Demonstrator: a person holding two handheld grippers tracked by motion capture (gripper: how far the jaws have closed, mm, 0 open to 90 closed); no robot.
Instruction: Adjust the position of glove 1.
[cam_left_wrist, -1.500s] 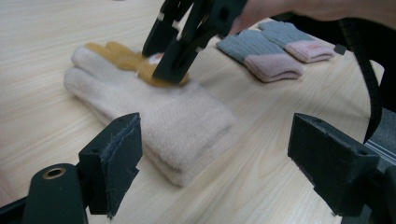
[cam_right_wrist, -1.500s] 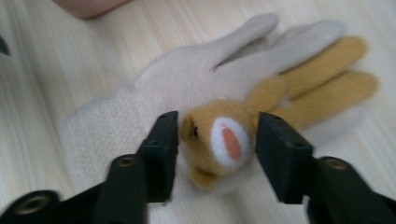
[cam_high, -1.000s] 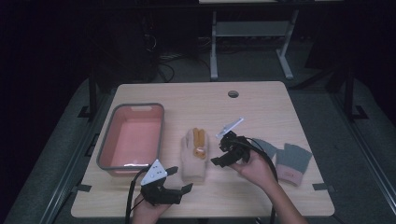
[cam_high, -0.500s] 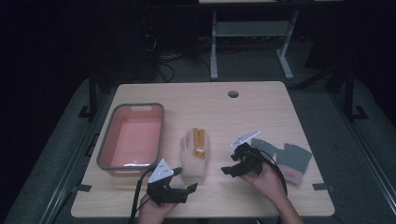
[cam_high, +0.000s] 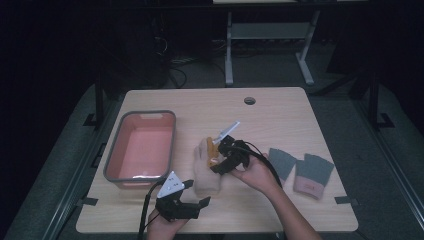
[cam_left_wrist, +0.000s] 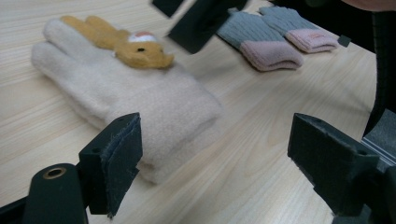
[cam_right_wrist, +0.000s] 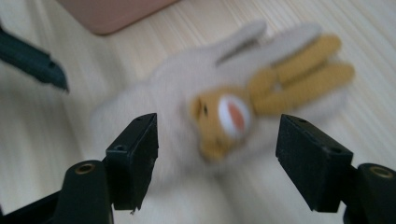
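A beige glove (cam_high: 206, 176) (cam_left_wrist: 140, 95) (cam_right_wrist: 182, 79) with an orange bunny (cam_high: 213, 150) (cam_left_wrist: 128, 44) (cam_right_wrist: 261, 88) sewn on lies flat at the table's middle. My right gripper (cam_high: 220, 157) (cam_right_wrist: 217, 140) hovers over the bunny. Its jaws have just been opening; they straddle the bunny without pressing it. My left gripper (cam_high: 196, 193) (cam_left_wrist: 217, 140) rests open near the front edge, aimed at the glove's cuff, with nothing between its pads. In the left gripper view, the right gripper's fingers (cam_left_wrist: 201, 18) show above the glove.
A pink bin (cam_high: 140, 147) (cam_right_wrist: 112, 11) with a grey rim stands at the left. A pair of grey gloves with pink cuffs (cam_high: 300, 170) (cam_left_wrist: 261, 39) lies to the right of my right hand. A cable hole (cam_high: 249, 100) sits near the far edge.
My right gripper drew back to the right, then returned left over the bunny on the beige glove. The left gripper stayed where it was.
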